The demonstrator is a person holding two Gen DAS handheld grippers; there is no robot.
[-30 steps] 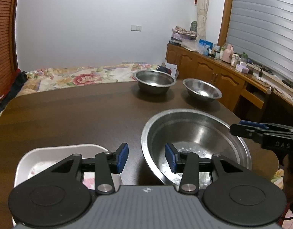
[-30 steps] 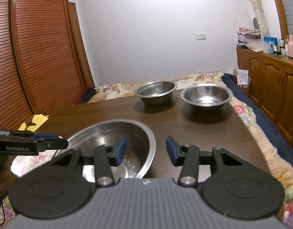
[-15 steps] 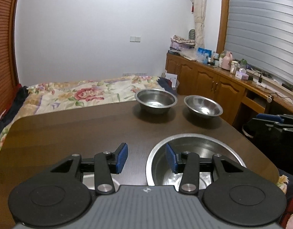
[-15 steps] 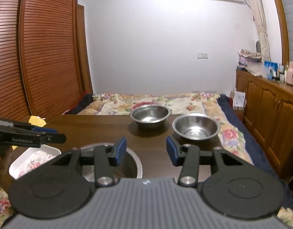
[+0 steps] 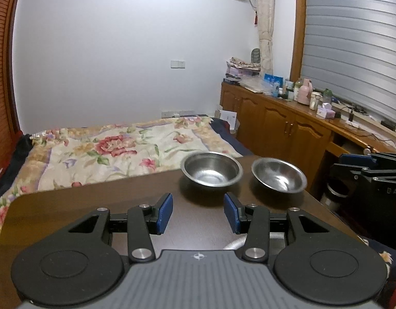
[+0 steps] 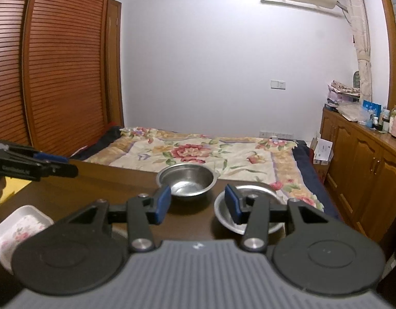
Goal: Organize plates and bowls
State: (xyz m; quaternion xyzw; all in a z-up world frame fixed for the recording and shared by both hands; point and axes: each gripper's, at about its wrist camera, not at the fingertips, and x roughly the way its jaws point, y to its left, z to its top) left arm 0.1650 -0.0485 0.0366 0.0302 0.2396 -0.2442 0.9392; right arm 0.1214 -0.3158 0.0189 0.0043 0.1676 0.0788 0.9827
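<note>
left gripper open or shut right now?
Open. The left gripper shows a wide gap between its blue pads, with bare table visible through it, nothing held.

On the side of your right gripper [image 5: 373, 173], at the right edge of the left wrist view, you can read "DAS". Your left gripper [image 6: 33, 166] carries a light label too, but it is too blurred to read.

A dark wooden table [image 5: 95, 206] carried two steel bowls [image 5: 211, 169] [image 5: 279, 175] side by side near its far edge, and a white floral dish [image 6: 16, 229] near its left edge.
</note>
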